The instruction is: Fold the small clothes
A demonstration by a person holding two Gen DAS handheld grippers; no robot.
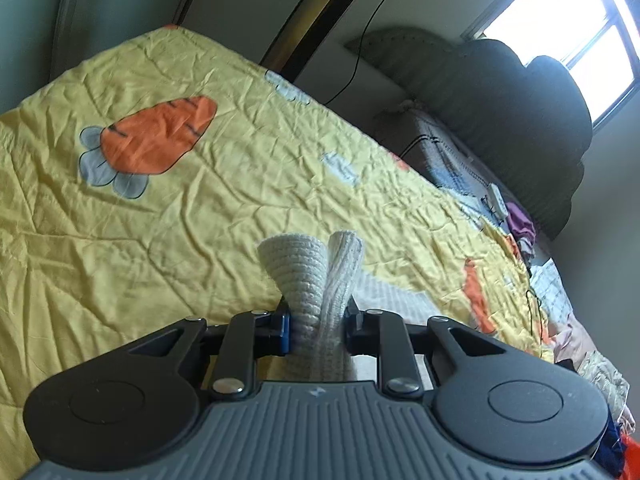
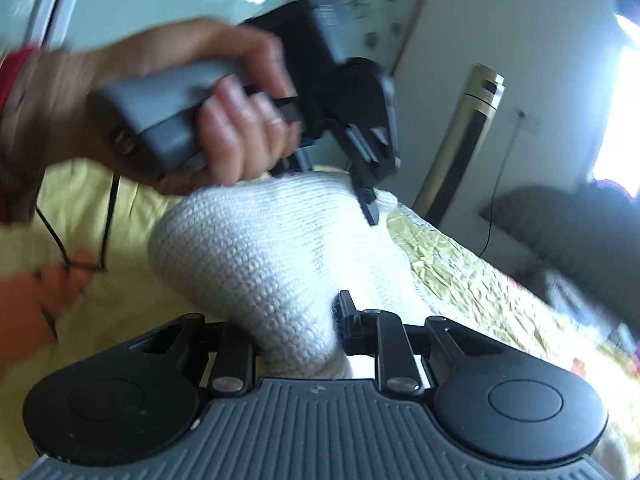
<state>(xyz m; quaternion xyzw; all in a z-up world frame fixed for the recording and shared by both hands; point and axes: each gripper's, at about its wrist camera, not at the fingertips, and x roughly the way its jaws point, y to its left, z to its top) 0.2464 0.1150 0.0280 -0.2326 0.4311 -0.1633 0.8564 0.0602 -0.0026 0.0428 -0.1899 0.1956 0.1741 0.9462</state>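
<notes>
A white knitted garment (image 1: 292,268) is lifted off the yellow carrot-print quilt (image 1: 160,220). My left gripper (image 1: 318,320) is shut on a bunched edge of it, and two folds stick up past the fingers. In the right wrist view the same garment (image 2: 248,248) hangs stretched between both grippers. My right gripper (image 2: 298,332) is shut on its near end, with fabric covering the left finger. A person's hand (image 2: 236,136) holds the left gripper (image 2: 370,200) above, pinching the far edge.
The quilt (image 2: 460,272) covers a bed. Dark rolled bedding (image 1: 520,120) and a pile of clothes (image 1: 520,232) lie along its right side under a bright window (image 1: 580,20). A gold and black post (image 2: 464,140) stands by the wall.
</notes>
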